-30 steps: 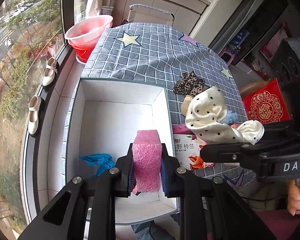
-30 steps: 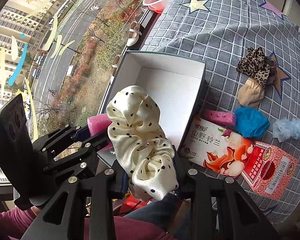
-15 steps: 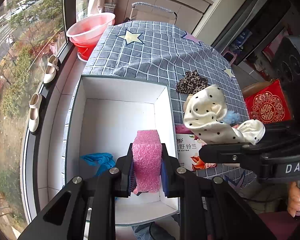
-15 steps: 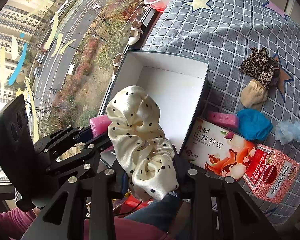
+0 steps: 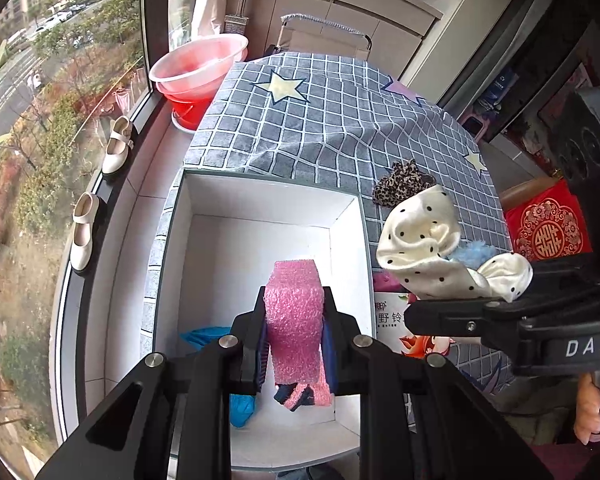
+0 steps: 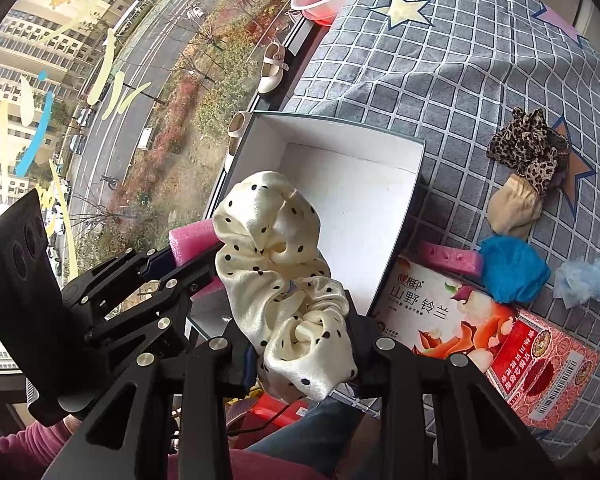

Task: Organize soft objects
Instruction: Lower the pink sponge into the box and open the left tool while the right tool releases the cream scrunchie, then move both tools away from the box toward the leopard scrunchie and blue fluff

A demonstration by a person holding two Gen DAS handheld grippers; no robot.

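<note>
Left gripper (image 5: 294,332) clamps pink foam block (image 5: 296,320) above white box (image 5: 260,200); right gripper (image 6: 300,344) grips polka-dot scrunchie (image 6: 276,264) beside it. Box holds one blue item (image 5: 204,336). Left on checked cloth (image 6: 440,64): leopard scrunchie (image 6: 528,148), beige, blue, fluffy pieces

The right gripper (image 6: 300,344) clamps a dotted scrunchie (image 6: 278,280) above the white box's (image 6: 380,200) near edge. The left gripper (image 6: 188,264), beside it, pinches pink foam (image 6: 190,240). A blue cloth (image 6: 512,274) lies on the checked tablecloth (image 6: 440,72).
</note>
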